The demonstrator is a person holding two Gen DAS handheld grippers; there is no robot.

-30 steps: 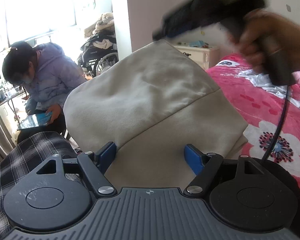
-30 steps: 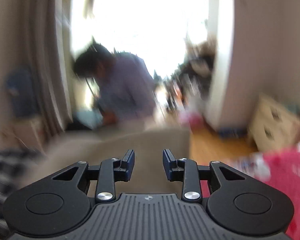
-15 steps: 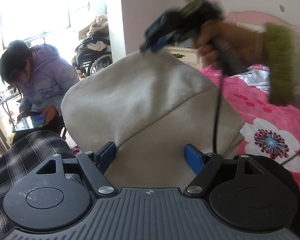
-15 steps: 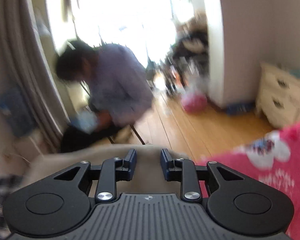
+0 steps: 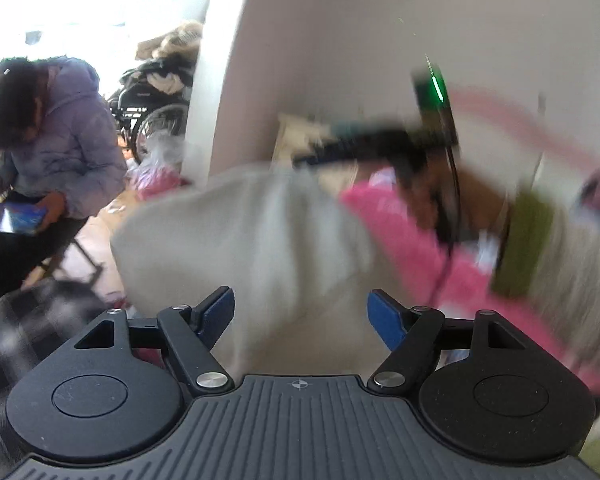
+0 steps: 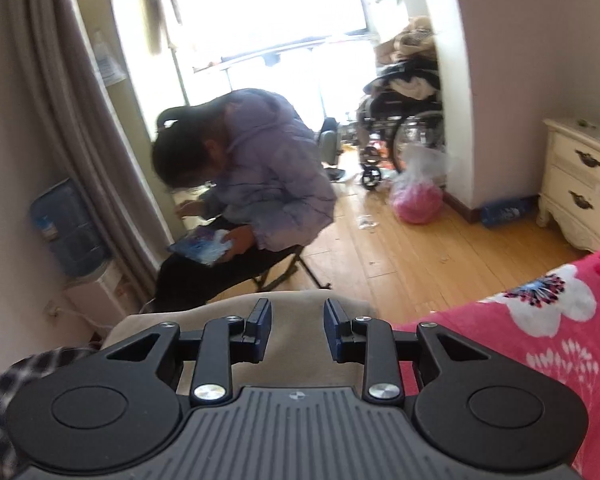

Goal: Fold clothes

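A beige garment [image 5: 260, 240] rises in a mound straight ahead of my left gripper [image 5: 300, 312], which is open wide; the cloth shows in the gap, not pinched. The left wrist view is blurred. My right gripper [image 5: 340, 148], held by a hand in a green sleeve [image 5: 520, 248], hovers at the mound's upper right edge. In the right wrist view the same beige garment [image 6: 296, 344] spreads under and past the right gripper [image 6: 296, 320]. Its jaws are opening, and the cloth shows in the gap without bunching against the pads.
A pink floral bedspread [image 6: 540, 340] lies to the right, a plaid cloth [image 6: 4, 392] at the lower left. A seated person [image 6: 260, 168] in a lilac jacket holds a tablet. Beyond are a wheelchair [image 6: 404, 120], a pink bag [image 6: 418, 196], a cream nightstand [image 6: 580, 184] and a water bottle [image 6: 68, 232].
The left view has swung upward and rolled, going blurry. The right gripper has shifted from the mound's peak toward its right side. The right view has lifted and now shows more floor.
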